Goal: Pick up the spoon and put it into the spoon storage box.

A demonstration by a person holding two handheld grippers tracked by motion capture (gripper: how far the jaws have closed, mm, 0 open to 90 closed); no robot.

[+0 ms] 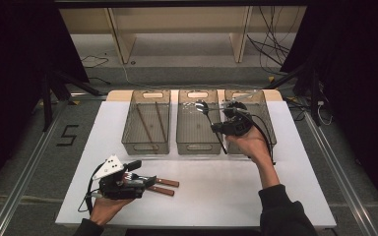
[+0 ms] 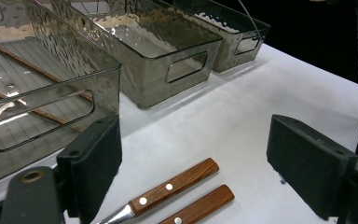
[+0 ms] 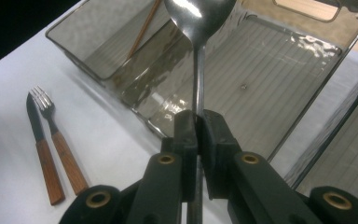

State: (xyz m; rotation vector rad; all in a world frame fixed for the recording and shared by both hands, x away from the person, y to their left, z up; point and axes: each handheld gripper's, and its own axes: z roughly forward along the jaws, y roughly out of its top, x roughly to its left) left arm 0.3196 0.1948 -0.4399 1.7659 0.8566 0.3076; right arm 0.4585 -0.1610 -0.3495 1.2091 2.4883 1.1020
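Observation:
My right gripper (image 1: 216,128) is shut on the handle of a metal spoon (image 1: 207,116) and holds it over the middle clear bin (image 1: 195,146). In the right gripper view the jaws (image 3: 199,126) pinch the spoon (image 3: 199,18), whose bowl points away over the bin floor. A knife (image 3: 38,140) and a fork (image 3: 59,140) with wooden handles lie side by side on the white table. My left gripper (image 1: 145,182) stands open right at their wooden handles (image 1: 166,186). In the left gripper view the two handles (image 2: 177,184) lie between and below the open jaws.
Three smoky clear bins stand in a row at the back of the white table (image 1: 226,196). The left bin (image 1: 146,146) holds two brown chopsticks (image 1: 146,127). The right bin (image 1: 269,123) sits behind my right hand. Black stands and cables flank the table.

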